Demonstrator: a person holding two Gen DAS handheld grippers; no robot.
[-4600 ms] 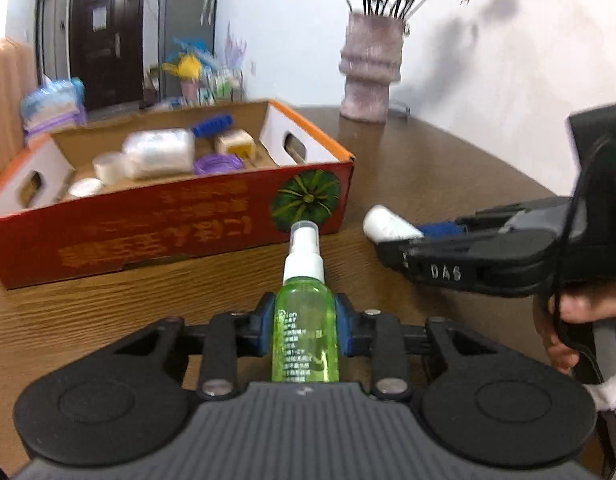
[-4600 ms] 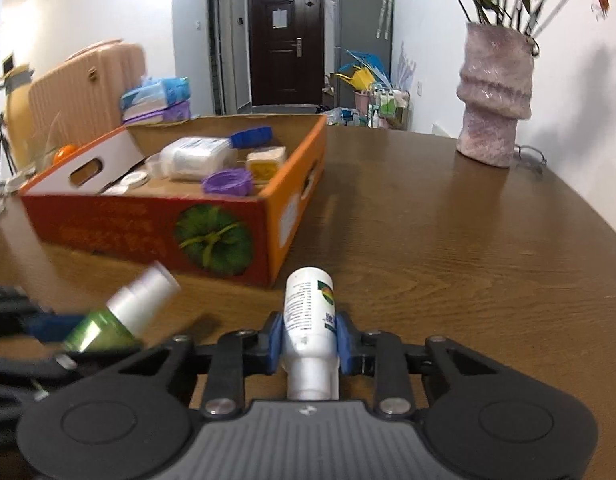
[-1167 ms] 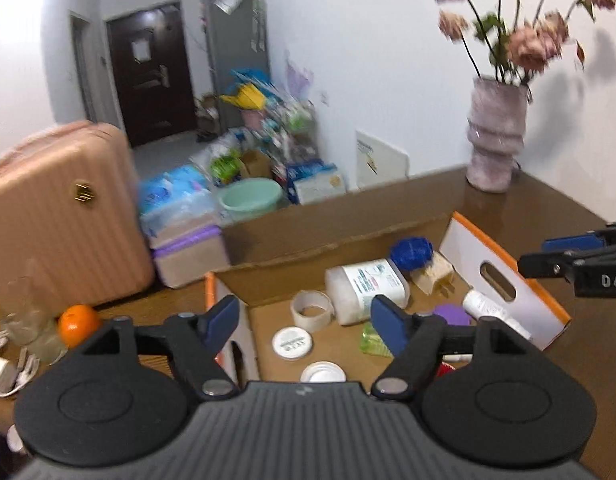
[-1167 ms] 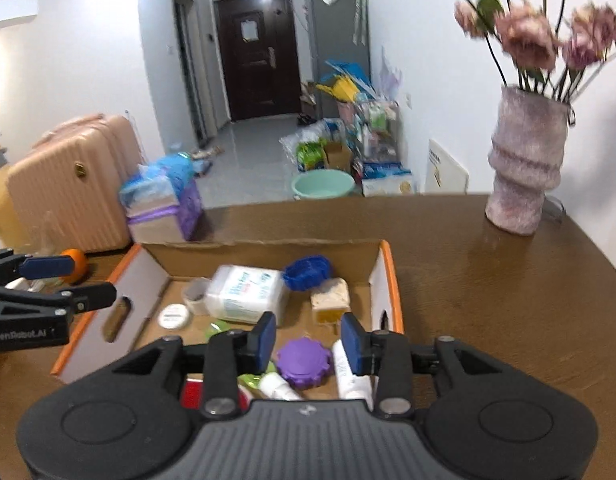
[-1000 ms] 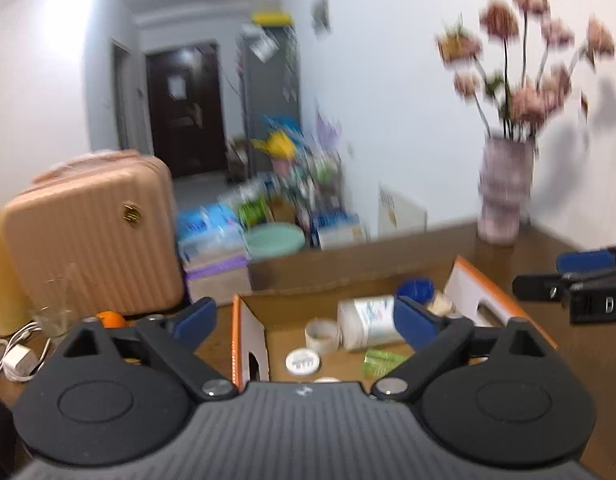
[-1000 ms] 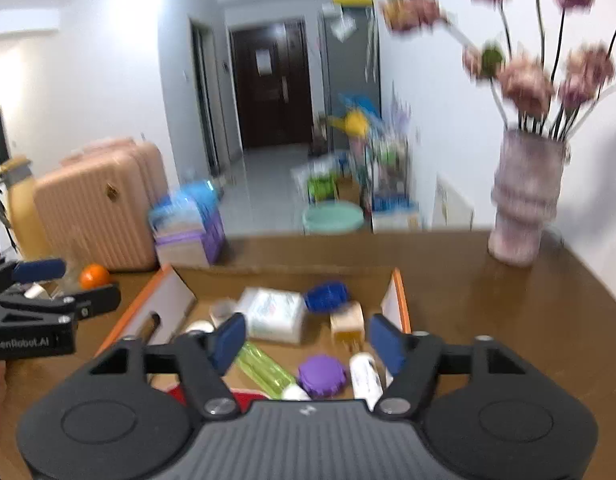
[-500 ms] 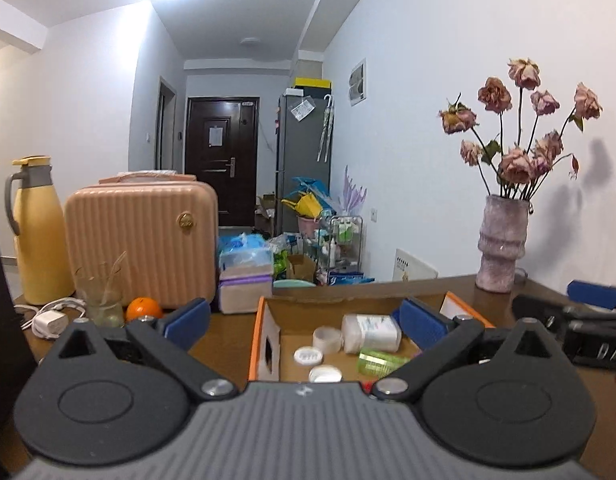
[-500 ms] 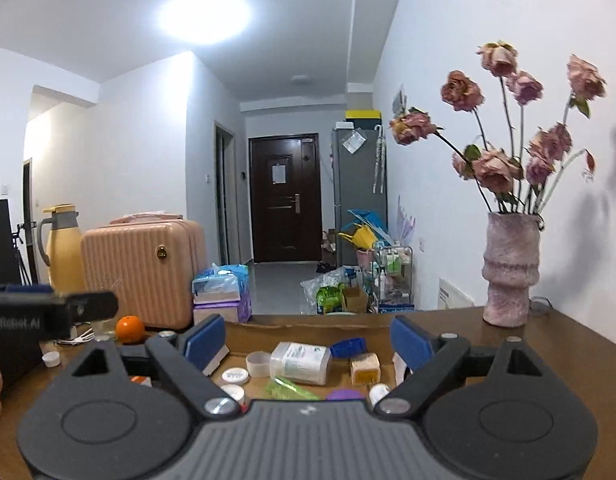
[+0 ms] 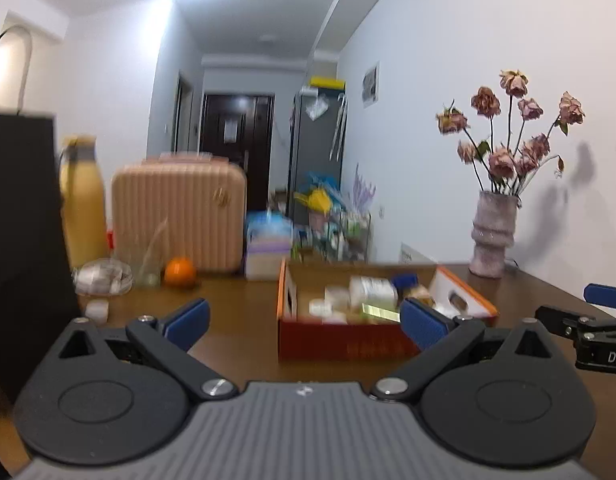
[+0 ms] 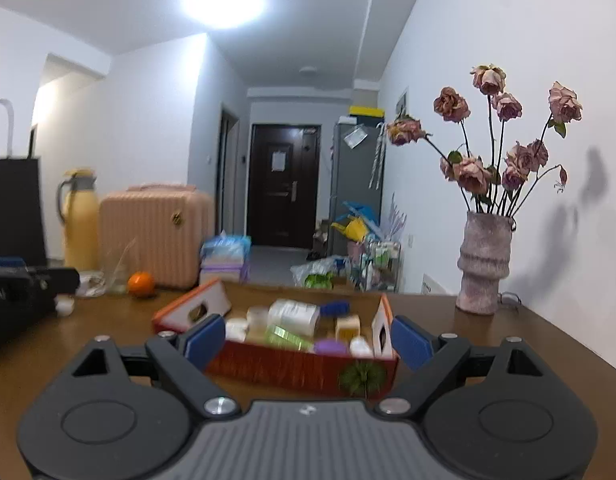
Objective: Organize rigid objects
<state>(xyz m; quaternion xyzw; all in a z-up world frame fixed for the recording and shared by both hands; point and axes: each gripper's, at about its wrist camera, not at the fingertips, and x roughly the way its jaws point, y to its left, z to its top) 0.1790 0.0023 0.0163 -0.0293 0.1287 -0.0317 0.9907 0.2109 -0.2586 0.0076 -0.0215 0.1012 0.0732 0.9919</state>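
An orange cardboard box point(image 9: 347, 344) point(image 10: 292, 368) stands on the brown table and holds several small items: a green spray bottle point(image 9: 381, 311) point(image 10: 288, 338), a white jar point(image 10: 294, 312), a purple lid point(image 10: 329, 347), a white bottle point(image 10: 360, 347). My left gripper point(image 9: 304, 320) is open and empty, held back from the box at table height. My right gripper point(image 10: 308, 340) is open and empty, facing the box from its near side. The right gripper shows in the left wrist view point(image 9: 595, 320) at the right edge, and the left gripper in the right wrist view point(image 10: 28, 280) at the left.
A vase of dried roses point(image 9: 493, 236) point(image 10: 483, 264) stands at the back right of the table. An orange point(image 9: 180, 273) point(image 10: 140, 283), a glass, a yellow jug point(image 9: 82, 208), a black bag point(image 9: 20, 240) and a pink suitcase point(image 10: 156, 236) are at the left.
Both grippers have pulled back and dropped lower, so the box looks farther away and is seen from the side. Both stay open and empty.
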